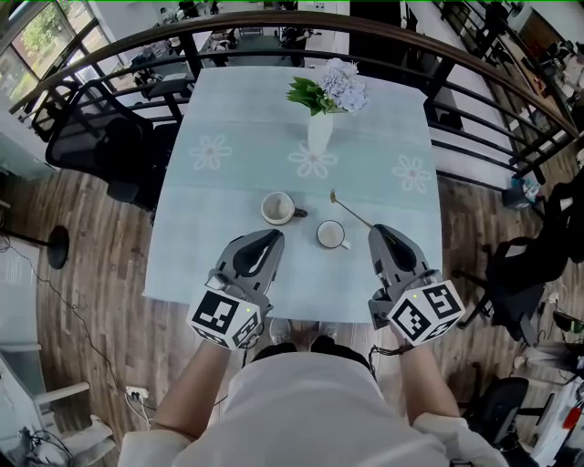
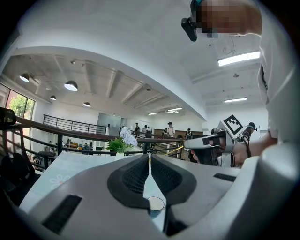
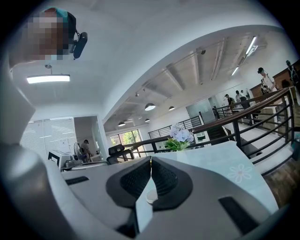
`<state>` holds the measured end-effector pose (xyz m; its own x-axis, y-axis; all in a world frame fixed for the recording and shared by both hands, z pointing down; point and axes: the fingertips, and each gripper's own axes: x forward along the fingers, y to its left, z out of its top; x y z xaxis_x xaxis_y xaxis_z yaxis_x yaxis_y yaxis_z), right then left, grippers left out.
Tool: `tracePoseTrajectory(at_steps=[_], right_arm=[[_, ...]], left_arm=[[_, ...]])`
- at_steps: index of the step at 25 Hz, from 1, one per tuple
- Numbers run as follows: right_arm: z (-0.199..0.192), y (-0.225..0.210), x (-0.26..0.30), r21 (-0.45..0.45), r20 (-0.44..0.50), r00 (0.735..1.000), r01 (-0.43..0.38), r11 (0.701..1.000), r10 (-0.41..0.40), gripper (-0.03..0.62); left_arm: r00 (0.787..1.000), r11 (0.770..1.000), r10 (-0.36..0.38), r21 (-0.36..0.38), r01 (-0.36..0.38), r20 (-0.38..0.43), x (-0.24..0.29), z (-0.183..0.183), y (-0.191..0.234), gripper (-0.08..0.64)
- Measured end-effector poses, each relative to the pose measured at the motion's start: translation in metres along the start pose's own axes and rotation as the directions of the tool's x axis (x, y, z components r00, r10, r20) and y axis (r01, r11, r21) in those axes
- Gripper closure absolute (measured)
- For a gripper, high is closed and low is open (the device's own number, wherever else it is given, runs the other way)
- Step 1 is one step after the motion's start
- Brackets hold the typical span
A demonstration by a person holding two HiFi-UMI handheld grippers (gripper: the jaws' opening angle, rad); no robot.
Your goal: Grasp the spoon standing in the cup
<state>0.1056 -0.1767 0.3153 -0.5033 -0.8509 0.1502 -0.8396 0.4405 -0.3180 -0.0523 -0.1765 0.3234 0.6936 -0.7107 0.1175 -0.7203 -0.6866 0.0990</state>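
Observation:
Two white cups stand on the pale blue tablecloth: one with a dark handle [image 1: 277, 208] and one nearer the middle [image 1: 330, 235]. A thin metal spoon [image 1: 351, 211] slants behind and to the right of the nearer cup, apart from its rim; I cannot tell that it stands in any cup. Its near end reaches the tip of my right gripper [image 1: 377, 231], which is shut with nothing seen between its jaws [image 3: 150, 159]. My left gripper [image 1: 273, 236] is shut and empty too [image 2: 149, 157], just in front of the dark-handled cup. A cup [image 2: 155, 204] shows below its jaws.
A white vase of pale flowers [image 1: 321, 128] stands at the table's far middle. A curved dark railing [image 1: 274, 25] rings the far side, with office chairs [image 1: 100, 137] to the left. The table's near edge [image 1: 292, 315] lies under both grippers.

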Motion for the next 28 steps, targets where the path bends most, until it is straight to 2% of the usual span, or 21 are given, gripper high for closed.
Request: tracePoseTrajectory(at_steps=[28], right_arm=[[-0.008,-0.006,0.006,-0.001,-0.032,0.999,-0.017,1.000,0.017,0.568]], left_arm=[[1.000,1.000,-0.004,-0.015,0.004,-0.014,0.011,-0.007,0.002,0.529]])
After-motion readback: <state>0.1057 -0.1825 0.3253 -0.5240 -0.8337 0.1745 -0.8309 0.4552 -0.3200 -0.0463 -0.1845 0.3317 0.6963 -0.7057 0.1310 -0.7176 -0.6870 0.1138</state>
